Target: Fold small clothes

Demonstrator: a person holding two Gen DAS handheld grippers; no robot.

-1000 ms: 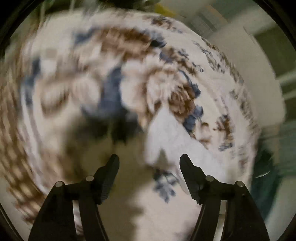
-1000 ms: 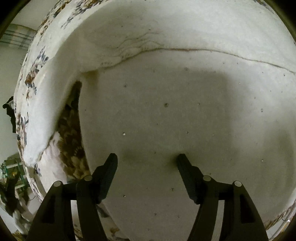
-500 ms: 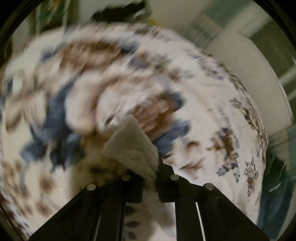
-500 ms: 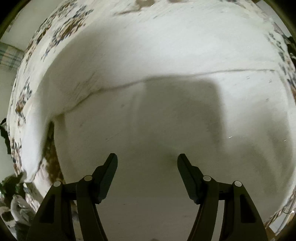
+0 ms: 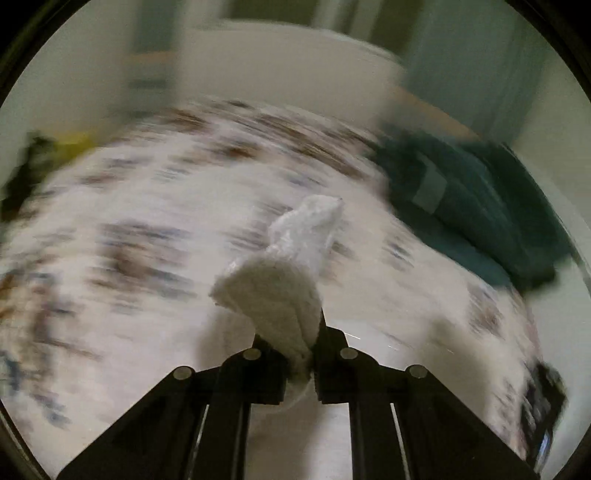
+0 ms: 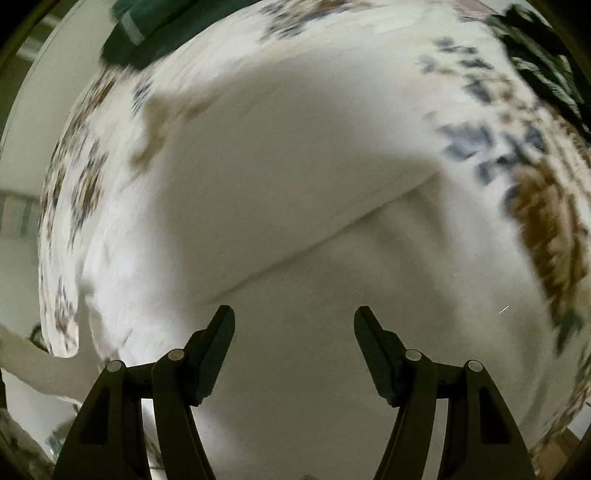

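A white fleecy garment (image 6: pixel 295 155) lies spread on the floral bedspread (image 6: pixel 539 206), with a fold line across it. My left gripper (image 5: pixel 301 363) is shut on a corner of the white garment (image 5: pixel 280 291), which stands up as a peak between the fingers above the bed. My right gripper (image 6: pixel 294 332) is open and empty, hovering close over the flat white cloth. The left wrist view is blurred by motion.
A dark teal folded garment (image 5: pixel 476 206) lies at the far right of the bed and shows top left in the right wrist view (image 6: pixel 147 26). A dark green garment (image 6: pixel 546 62) lies at the top right. A dark object (image 5: pixel 543 402) sits at the bed's right edge.
My left gripper went from open to shut on the white garment's corner and lifted it, swinging toward the teal clothes. The right gripper stayed open while its view shifted over the cloth.
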